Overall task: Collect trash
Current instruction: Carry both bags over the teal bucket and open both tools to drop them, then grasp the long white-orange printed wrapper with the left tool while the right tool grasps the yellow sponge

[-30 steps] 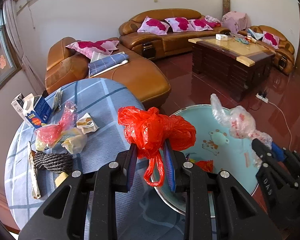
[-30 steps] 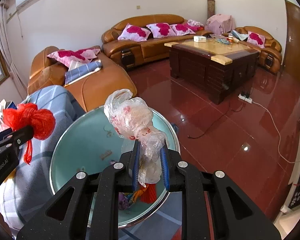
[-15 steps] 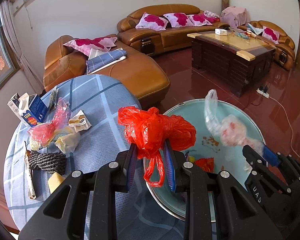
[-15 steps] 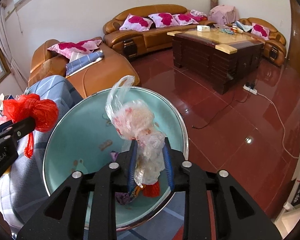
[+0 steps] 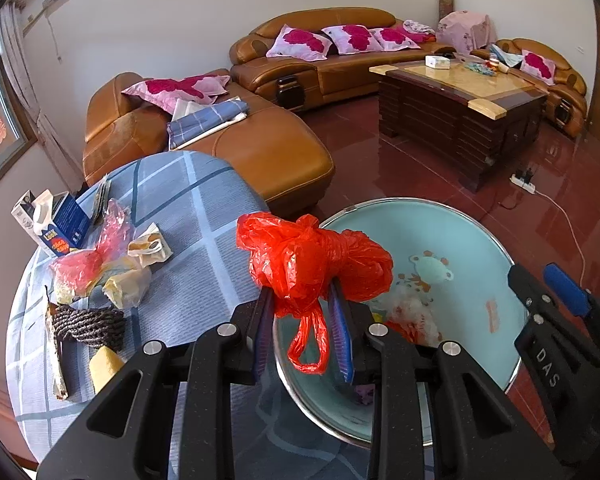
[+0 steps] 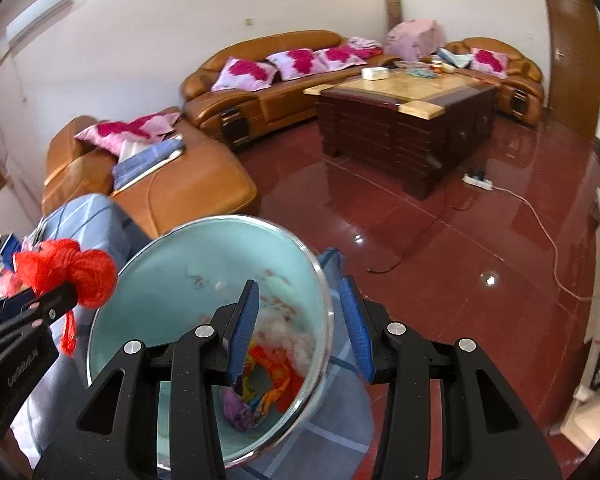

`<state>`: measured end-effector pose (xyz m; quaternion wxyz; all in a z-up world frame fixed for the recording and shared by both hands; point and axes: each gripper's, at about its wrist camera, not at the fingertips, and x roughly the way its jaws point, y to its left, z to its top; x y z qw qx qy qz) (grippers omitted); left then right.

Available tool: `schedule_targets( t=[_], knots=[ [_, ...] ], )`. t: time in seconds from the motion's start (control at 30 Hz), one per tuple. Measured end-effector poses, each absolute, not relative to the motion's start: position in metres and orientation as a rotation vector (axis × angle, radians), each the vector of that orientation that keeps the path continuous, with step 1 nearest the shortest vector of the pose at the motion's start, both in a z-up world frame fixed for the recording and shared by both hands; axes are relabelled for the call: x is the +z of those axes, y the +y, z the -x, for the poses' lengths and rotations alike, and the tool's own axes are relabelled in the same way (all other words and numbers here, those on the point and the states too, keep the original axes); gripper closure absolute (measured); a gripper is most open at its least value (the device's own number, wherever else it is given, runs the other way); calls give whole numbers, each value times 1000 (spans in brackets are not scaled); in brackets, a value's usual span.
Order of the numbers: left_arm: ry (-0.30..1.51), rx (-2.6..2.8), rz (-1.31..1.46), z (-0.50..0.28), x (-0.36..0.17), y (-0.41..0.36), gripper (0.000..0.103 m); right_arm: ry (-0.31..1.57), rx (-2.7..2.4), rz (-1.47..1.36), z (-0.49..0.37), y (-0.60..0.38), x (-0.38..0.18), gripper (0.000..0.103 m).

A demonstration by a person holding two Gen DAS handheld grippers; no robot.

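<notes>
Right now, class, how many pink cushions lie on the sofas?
5: one on the near sofa, three on the long sofa, one on the far-right sofa. Others may be hidden.

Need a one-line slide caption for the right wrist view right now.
Right gripper, just opened and empty, above the basin of trash; left gripper holds a red bag beside it.

The left gripper's fingers hide part of the basin; the trash inside it is a blurred jumble.
</notes>
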<state>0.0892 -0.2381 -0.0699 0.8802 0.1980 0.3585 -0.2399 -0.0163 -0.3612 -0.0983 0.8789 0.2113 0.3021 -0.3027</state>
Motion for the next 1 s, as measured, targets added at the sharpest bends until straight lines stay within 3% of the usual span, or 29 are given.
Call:
schedule_targets(
  t=[0.07, 0.17, 0.37, 0.47, 0.7, 0.87, 1.0],
  knots=[
    [746, -510, -419, -87, -70, -241, 73, 625, -647, -450, 19, -364, -98, 60],
    [729, -517, -423, -81, -67, -244, 49, 614, -662, -465, 23, -367, -95, 60],
    [695, -504, -408, -76, -57, -241, 30, 594, -652, -468, 28, -365, -91, 60],
    [694, -494, -405, -76, -55, -238, 28, 581, -645, -472, 29, -364, -89, 58],
    [686, -454, -385, -78, -46, -221, 21, 526, -708, -421, 31, -356, -80, 27],
    [699, -415, -362, -83, -44, -200, 20, 472, -717, -434, 37, -354, -78, 19],
    [699, -389, -363, -82, -44, -185, 20, 540, -666, -408, 29, -348, -80, 19]
  ],
)
